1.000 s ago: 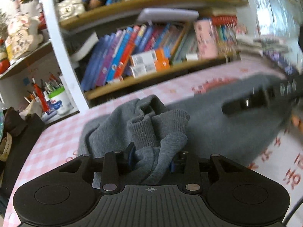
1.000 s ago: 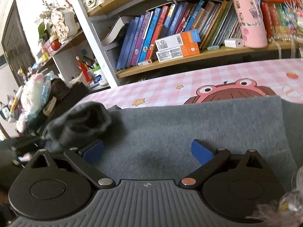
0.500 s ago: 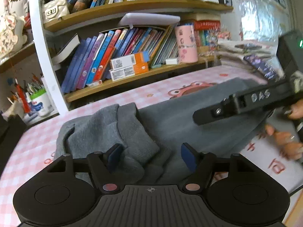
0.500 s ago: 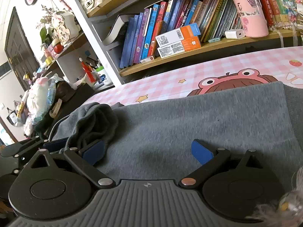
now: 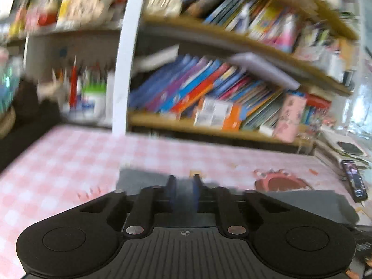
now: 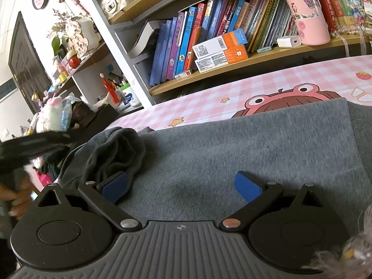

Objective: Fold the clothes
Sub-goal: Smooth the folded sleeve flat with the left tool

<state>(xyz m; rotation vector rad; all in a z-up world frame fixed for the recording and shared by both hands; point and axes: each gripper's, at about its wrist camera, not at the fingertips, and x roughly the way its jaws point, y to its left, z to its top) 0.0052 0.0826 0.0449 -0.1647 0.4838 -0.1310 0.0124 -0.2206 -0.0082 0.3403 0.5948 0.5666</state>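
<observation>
Left gripper (image 5: 183,191): jaws have just been closing and now stand drawn together, blue pads (image 5: 172,193) near-parallel with a narrow gap. Nothing is visibly clamped between them; the left wrist view is heavily motion-blurred. Beyond the fingertips lies a grey edge of the sweater (image 5: 141,180) on the pink checked tablecloth (image 5: 58,162). A phone (image 5: 354,181) lies at the right edge of the table, and the bookshelf (image 5: 209,125) runs behind.

Right gripper (image 6: 181,186): jaws spread wide, blue pads (image 6: 247,188) well apart and gripping nothing. It hovers low over the sweater (image 6: 232,151), which lies spread flat across the tablecloth (image 6: 209,97) — its far edge covers the lower part of a printed cartoon face (image 6: 290,97). A bunched sleeve (image 6: 116,153) with a ribbed cuff sits piled on the sweater's left part, just beyond and touching the left pad (image 6: 114,186) in this view.

At far left of the right wrist view, a blurred black shape — the left gripper (image 6: 34,144) — is raised above the table edge, with a hand (image 6: 14,197) below it. Books (image 6: 197,34) and a pink cup (image 6: 304,11) stand on the shelf behind
</observation>
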